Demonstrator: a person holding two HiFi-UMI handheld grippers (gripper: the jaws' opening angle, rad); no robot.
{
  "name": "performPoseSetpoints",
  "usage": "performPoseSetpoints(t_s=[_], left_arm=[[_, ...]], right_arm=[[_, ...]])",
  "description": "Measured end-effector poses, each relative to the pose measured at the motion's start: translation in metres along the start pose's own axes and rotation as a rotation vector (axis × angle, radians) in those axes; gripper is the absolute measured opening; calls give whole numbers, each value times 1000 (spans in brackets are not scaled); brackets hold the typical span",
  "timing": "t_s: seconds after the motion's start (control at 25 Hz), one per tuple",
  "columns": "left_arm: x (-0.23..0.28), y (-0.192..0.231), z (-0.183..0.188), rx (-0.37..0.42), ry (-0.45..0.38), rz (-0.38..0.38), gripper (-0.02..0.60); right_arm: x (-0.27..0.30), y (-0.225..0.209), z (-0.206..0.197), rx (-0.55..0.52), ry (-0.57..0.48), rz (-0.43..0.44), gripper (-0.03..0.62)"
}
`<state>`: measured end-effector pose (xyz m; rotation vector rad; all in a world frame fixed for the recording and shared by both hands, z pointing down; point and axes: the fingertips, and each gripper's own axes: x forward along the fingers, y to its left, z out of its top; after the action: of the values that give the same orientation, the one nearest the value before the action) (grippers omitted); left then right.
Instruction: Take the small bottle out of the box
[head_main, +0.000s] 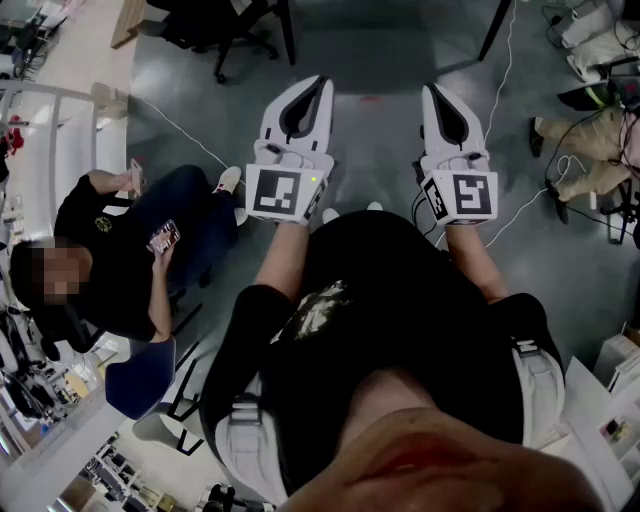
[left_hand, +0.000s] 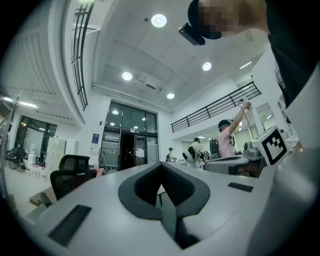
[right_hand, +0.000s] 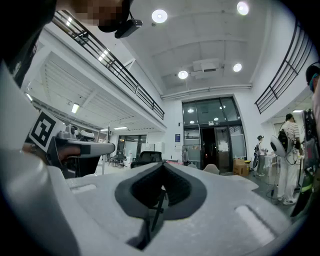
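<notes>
Standing on a grey floor (head_main: 380, 130), the person holds both claws out at about waist height, pointing roughly level. The left claw (head_main: 320, 86) has its jaws pressed together with nothing between them. The right claw (head_main: 432, 92) is likewise fully closed and empty. Each carries its marker cube (head_main: 280, 192) just ahead of the wrist.

No view shows the small bottle or its box, and no desk lies under the claws.

To the near left in the head view, a seated person (head_main: 120, 250) looks at a phone (head_main: 163, 238). A white cable (head_main: 190, 135) runs over the floor beyond that person. To the far right lie another person's legs (head_main: 585, 150), and an office chair (head_main: 235, 30) stands at the far edge.

Only the claw cameras show the hall ahead. The left gripper view looks over its closed tips (left_hand: 161, 167) to a black chair (left_hand: 70, 172) on the left. On the right someone has an arm raised (left_hand: 230, 135), and glass doors (left_hand: 130, 145) stand at the far end.

The right gripper view, over its own closed tips (right_hand: 162, 165), shows the same doors (right_hand: 215, 132). A brown carton (right_hand: 241, 167) sits beside them, and its contents cannot be made out. A person in white (right_hand: 289, 150) stands at the right.
</notes>
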<state>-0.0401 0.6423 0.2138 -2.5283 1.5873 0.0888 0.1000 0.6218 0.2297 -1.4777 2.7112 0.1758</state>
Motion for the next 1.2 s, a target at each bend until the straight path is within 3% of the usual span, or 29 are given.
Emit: performPoseSetpoints(t_s=[0.52, 0.68, 1.0, 1.2], left_arm=[[36, -34, -10, -4, 19, -4, 9], [31, -48, -18, -63, 57, 16, 8], [32, -67, -19, -54, 59, 22, 8], [28, -60, -23, -3, 15, 24, 8]], right_arm=[[-5, -41, -7, 39, -24, 15, -6], [-19, -46, -14, 43, -34, 18, -5], [-30, -54, -19, 56, -41, 43, -5], [-30, -51, -19, 63, -54, 53, -5]])
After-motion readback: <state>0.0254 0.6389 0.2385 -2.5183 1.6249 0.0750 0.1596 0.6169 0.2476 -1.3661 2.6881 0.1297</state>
